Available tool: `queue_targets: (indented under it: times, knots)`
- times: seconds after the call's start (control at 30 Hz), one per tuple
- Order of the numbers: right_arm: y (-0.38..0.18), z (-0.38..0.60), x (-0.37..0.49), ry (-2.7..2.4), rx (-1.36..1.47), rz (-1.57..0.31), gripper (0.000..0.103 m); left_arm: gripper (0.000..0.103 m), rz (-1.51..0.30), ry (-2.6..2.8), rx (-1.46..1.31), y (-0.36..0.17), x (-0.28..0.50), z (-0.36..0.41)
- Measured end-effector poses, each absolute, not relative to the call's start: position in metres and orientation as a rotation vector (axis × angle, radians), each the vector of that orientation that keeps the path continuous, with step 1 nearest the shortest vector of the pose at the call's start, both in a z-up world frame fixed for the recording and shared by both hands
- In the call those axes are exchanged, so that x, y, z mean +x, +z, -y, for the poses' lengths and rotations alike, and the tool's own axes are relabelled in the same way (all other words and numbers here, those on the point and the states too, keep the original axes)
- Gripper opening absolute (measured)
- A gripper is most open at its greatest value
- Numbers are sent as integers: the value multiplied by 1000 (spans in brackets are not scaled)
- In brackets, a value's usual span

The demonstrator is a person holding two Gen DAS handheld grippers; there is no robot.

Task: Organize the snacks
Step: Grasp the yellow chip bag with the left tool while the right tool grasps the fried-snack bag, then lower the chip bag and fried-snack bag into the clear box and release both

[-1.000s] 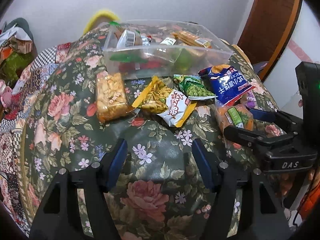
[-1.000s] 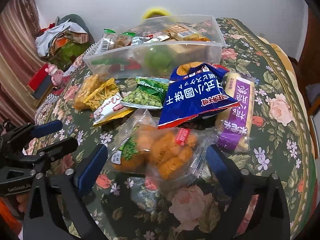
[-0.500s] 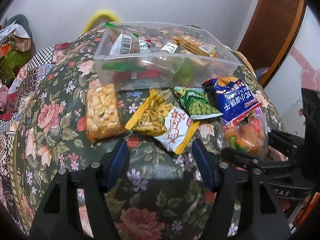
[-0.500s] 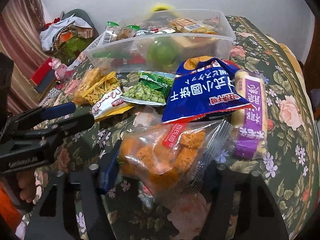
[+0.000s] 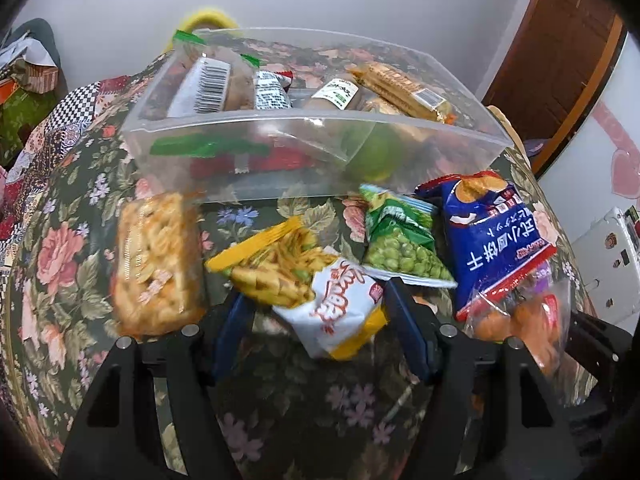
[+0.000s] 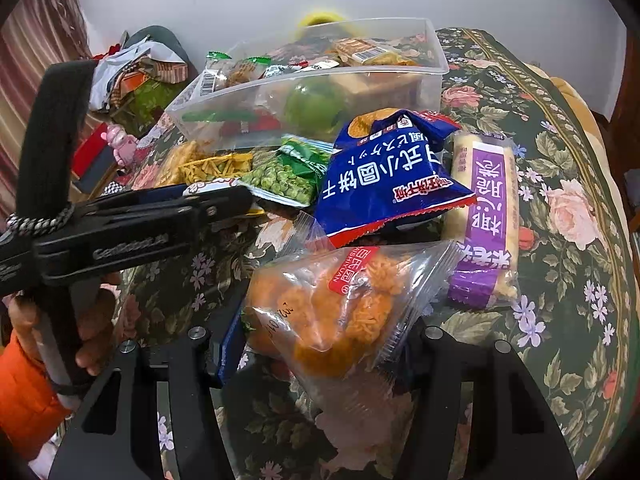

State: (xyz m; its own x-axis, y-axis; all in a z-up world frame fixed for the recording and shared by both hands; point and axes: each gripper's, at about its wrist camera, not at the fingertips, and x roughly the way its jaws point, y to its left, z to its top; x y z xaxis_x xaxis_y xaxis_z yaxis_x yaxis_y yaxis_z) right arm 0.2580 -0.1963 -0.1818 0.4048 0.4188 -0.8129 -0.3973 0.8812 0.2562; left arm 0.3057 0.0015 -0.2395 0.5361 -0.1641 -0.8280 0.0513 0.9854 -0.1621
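Clear bin [image 5: 304, 136]: already held several packets; task judged partly done.
Blue biscuit bag [image 6: 392, 176], purple-labelled bar [image 6: 484, 216], crispy block [image 5: 156, 268], yellow strip-snack packet [image 5: 312, 284], green pea packet [image 5: 400, 244]: all lay outside, just before the bin's front wall, still to go in.
Orange snack bag [image 6: 340, 312]: before the bin, right gripper [image 6: 320, 340] closing on it.
Left gripper [image 5: 316, 344]: half open around the yellow packet, not pinching.
Room: bin's open top was clear; the table edge was near on the right.

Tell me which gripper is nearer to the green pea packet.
Left. The left gripper straddles the yellow-and-white snack bag, its right finger tip just below the green pea packet. The right gripper, closing on the clear bag of orange snacks, sits farther back.
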Motion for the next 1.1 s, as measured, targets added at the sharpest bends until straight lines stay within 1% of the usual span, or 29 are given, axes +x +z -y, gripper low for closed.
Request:
queue_targets:
  times: [0.03,0.07,0.1,0.13,0.23,0.33,0.7,1.1]
  knots:
    - [-182,196,258,515,22,-1032,56,61,-1000,-134,-131,-241,308,-1]
    - [-182,197,257,515,21,-1031,56,60,-1003,-139,-138,-242,309,0]
    - [-181,197,257,515,22,-1031,56,48,-999,-142,-141,-242,309,0]
    - [-181,198,257,515,25,-1032,56,40,-998,-143,-140,-243,309,0]
    - [-180,198,257,513,34,-1036,55,37,-999,-145,-136,-240,302,-4]
    - [-177,199,256,511,40,-1035,55,34,-988,-139,-74,-234,289,-1]
    - [-133,193,249,527,17,-941,55,33,-876,-154,-62,-182,251,-7]
    - [-84,192,281,493,8,-797,55,34,-751,-148,-95,-131,268,-9]
